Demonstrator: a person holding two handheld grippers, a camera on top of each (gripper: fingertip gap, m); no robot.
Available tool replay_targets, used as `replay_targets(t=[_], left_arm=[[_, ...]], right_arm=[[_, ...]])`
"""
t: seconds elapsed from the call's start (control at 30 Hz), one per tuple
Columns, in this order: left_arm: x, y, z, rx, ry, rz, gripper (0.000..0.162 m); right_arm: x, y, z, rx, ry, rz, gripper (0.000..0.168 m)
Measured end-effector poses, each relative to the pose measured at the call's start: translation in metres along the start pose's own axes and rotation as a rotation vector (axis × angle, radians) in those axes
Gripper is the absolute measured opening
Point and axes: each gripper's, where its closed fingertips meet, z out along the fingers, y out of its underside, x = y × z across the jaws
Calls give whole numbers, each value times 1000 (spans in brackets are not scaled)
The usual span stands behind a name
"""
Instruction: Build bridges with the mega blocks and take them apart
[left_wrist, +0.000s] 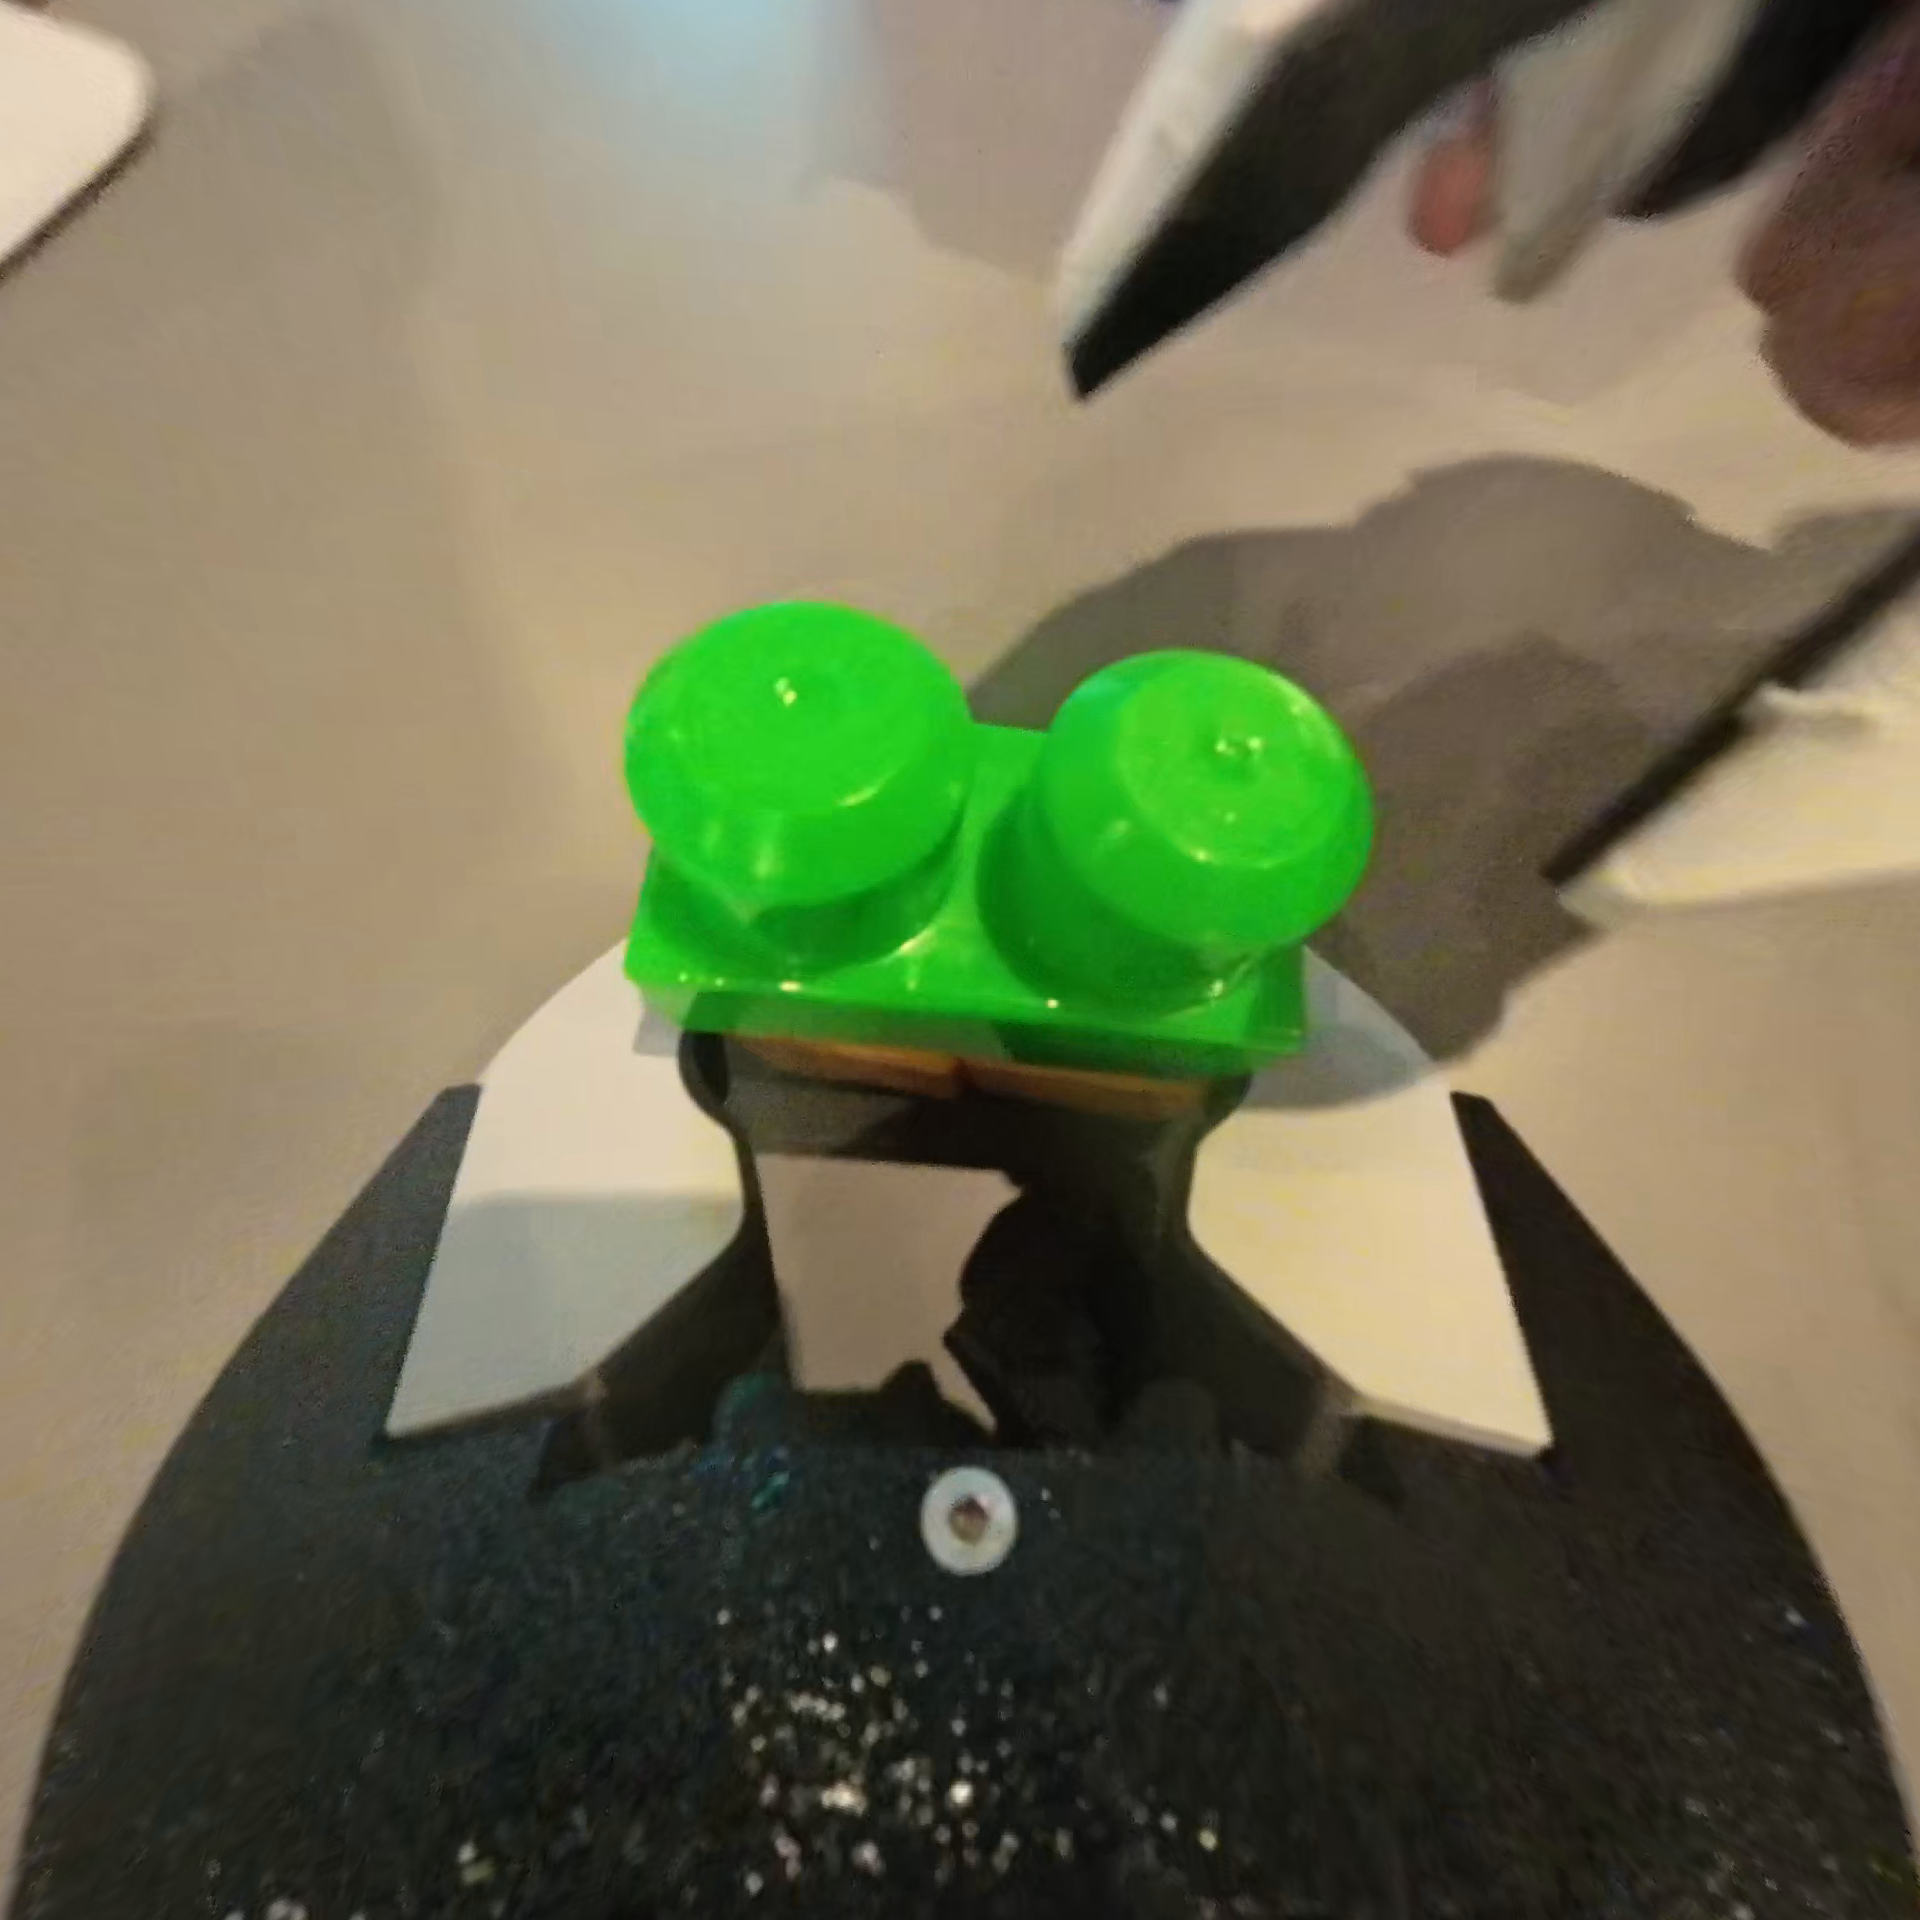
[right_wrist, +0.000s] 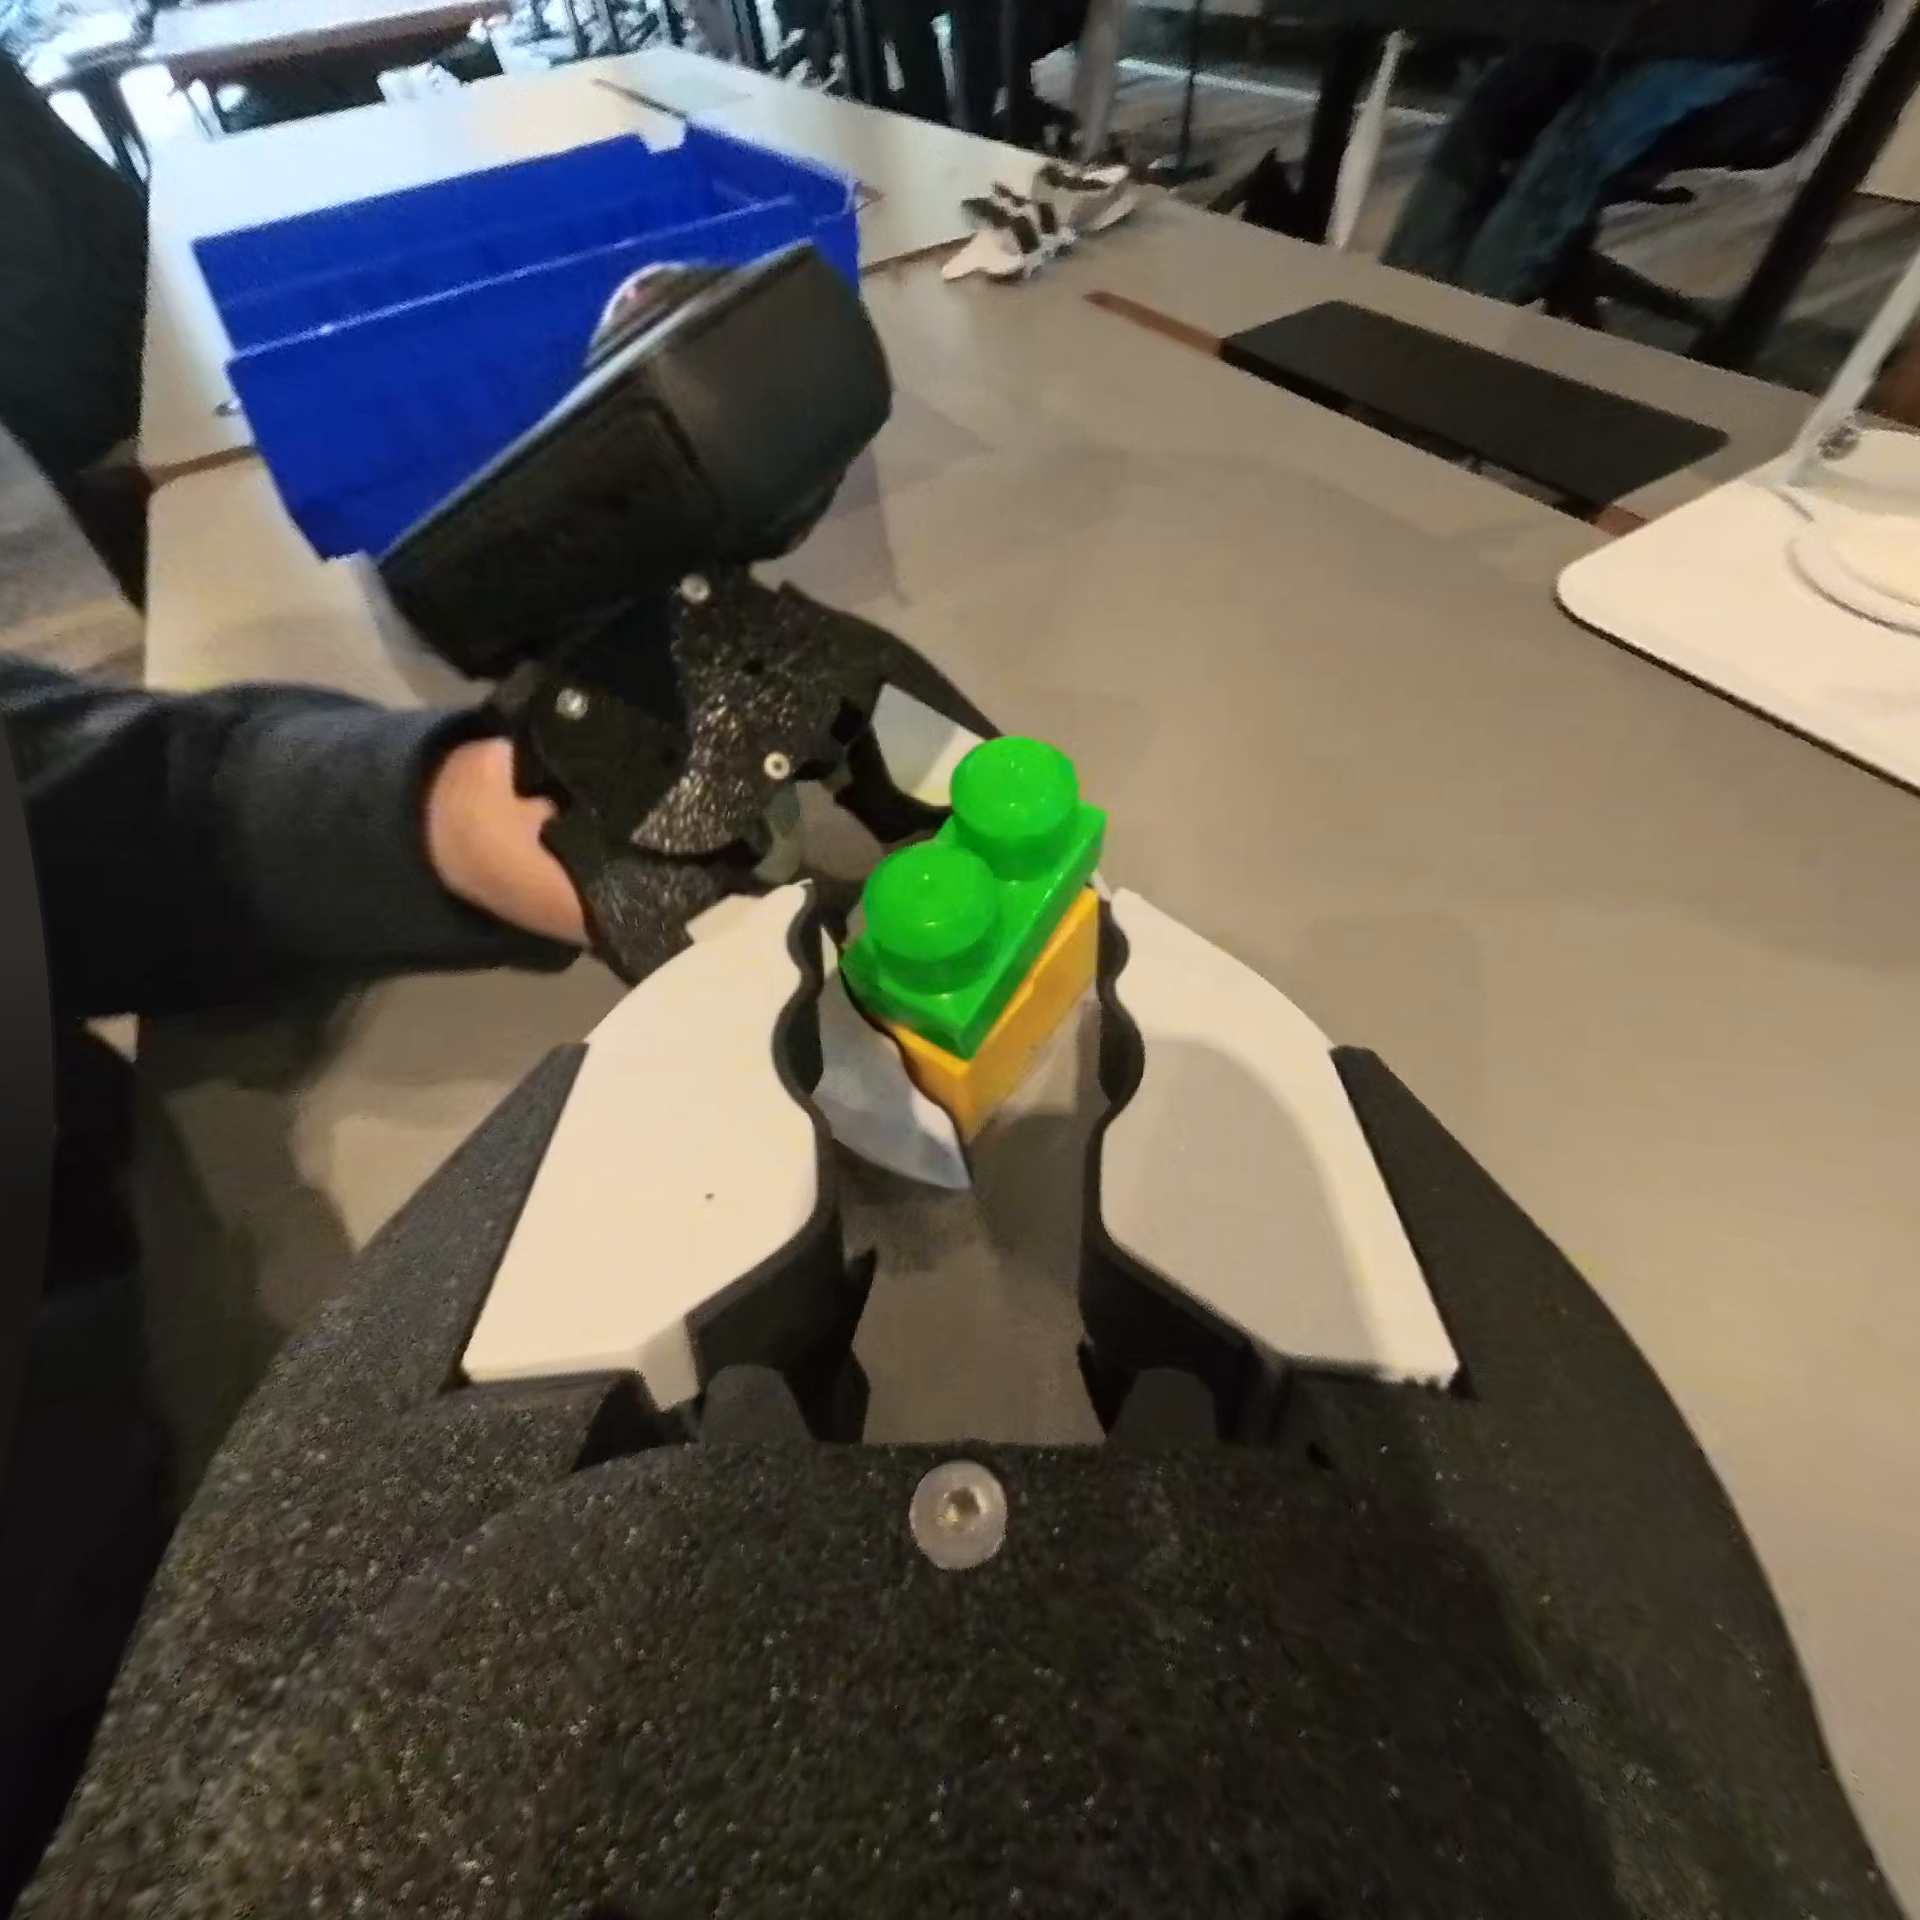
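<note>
- The left claw (right_wrist: 914, 1049) is squeezed on the yellow block (right_wrist: 1023, 1023), just above the grey worktop (right_wrist: 1351, 831). Hold it steady.
- The green block (right_wrist: 971, 920) sits pressed on top of the yellow one.
- The right claw (right_wrist: 961, 1023) is apart, a finger on each side. Pinch only the green block, then pull straight up.

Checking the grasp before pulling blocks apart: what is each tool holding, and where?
Left tool grips the yellow block by its sides, under the green block. Right tool is open, holding nothing.
</note>
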Motion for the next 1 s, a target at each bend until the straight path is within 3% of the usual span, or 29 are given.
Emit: replay_targets(t=[0.13, 0.23, 0.43, 0.53, 0.6, 0.7, 0.83, 1.0], left_arm=[[-5, -1, -2, 10, -93, -21, 93], [1, 2, -10, 34, -52, -39, 114], [-5, 16, -44, 84, -40, -37, 121], [-15, 18, -59, 116, -60, -18, 120], [-21, 14, -70, 161, -68, 7, 115], [-25, 0, -86, 258, -51, 65, 103], [-20, -21, -98, 342, 47, 145, 73], [-11, -33, -89, 323, 151, 275, 52]], right_arm=[[0, -1, 9, 10, 94, 39, 47], [3, 1, 14, 1, 172, 24, 50], [1, 6, 24, -45, 277, -16, 57], [5, 11, 29, -89, 298, -29, 49], [6, 11, 29, -105, 284, -57, 31], [3, 11, 32, -145, 177, -138, 30], [-7, 11, 36, -195, -98, -270, 30], [-16, 13, 37, -246, -348, -412, 30]])
